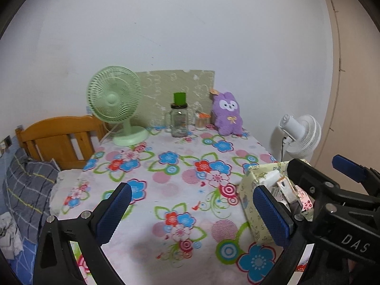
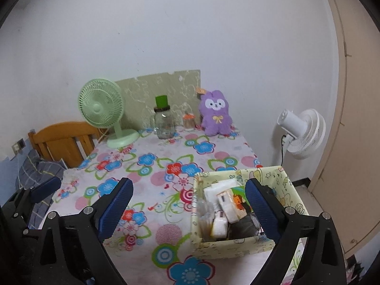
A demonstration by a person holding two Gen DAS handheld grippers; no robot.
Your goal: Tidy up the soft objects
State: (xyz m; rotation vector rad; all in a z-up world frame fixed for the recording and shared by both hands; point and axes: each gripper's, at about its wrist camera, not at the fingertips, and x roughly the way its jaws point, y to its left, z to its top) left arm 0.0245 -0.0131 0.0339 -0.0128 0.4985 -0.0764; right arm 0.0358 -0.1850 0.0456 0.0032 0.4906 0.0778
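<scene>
A purple plush bunny (image 1: 226, 114) (image 2: 216, 116) sits upright at the far edge of the flowered tablecloth (image 1: 180, 166) (image 2: 152, 166), against the wall. A pale yellow cartoon-print box (image 2: 237, 247) (image 1: 248, 204) at the near right holds tissue packs and small packets. My left gripper (image 1: 191, 191) hovers open over bare cloth, left of the box. My right gripper (image 2: 188, 184) is open too, its right finger above the box's contents, with nothing pressed between its pads. In the right wrist view, one of the left gripper's pads (image 2: 46, 188) shows at the far left.
At the back stand a green desk fan (image 1: 114, 95) (image 2: 102, 106), a glass jar with a green lid (image 1: 179, 121) (image 2: 163, 123) and a small orange-lidded jar (image 2: 188, 121). A white fan (image 2: 301, 133) is off the table's right edge. A wooden headboard (image 1: 61, 137) and a plaid pillow (image 1: 26, 185) lie left.
</scene>
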